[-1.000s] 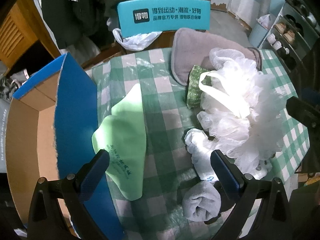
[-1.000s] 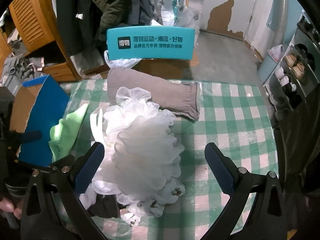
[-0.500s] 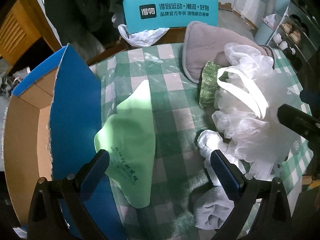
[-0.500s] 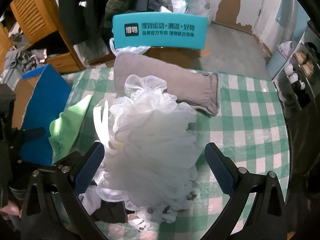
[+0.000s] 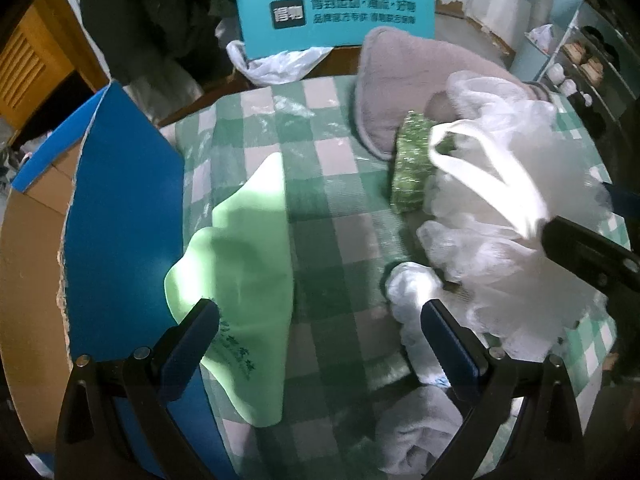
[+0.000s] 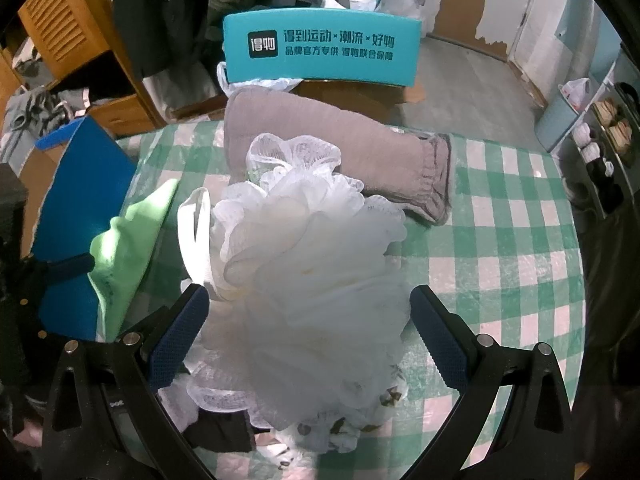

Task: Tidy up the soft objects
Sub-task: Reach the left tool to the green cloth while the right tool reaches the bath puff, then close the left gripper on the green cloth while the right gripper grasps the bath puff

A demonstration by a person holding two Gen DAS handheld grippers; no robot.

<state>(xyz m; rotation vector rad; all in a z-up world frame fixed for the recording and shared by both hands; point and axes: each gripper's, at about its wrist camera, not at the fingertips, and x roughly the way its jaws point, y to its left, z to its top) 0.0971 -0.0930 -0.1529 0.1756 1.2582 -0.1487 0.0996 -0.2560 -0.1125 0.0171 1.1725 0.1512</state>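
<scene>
A white mesh bath pouf with a white loop lies on the green checked tablecloth; it also shows in the left wrist view. My right gripper is open with its fingers on either side of the pouf. My left gripper is open and empty above the cloth, between a light green cloth and a white sock. A grey folded towel, a green scrub sponge and a grey rolled sock lie around them.
An open cardboard box with a blue flap stands at the table's left edge. A teal chair back stands behind the table. Shoe shelves are at the right, wooden furniture at the left.
My right gripper has moved forward and down so its fingers now flank the pouf. My left gripper has moved slightly forward over the cloth.
</scene>
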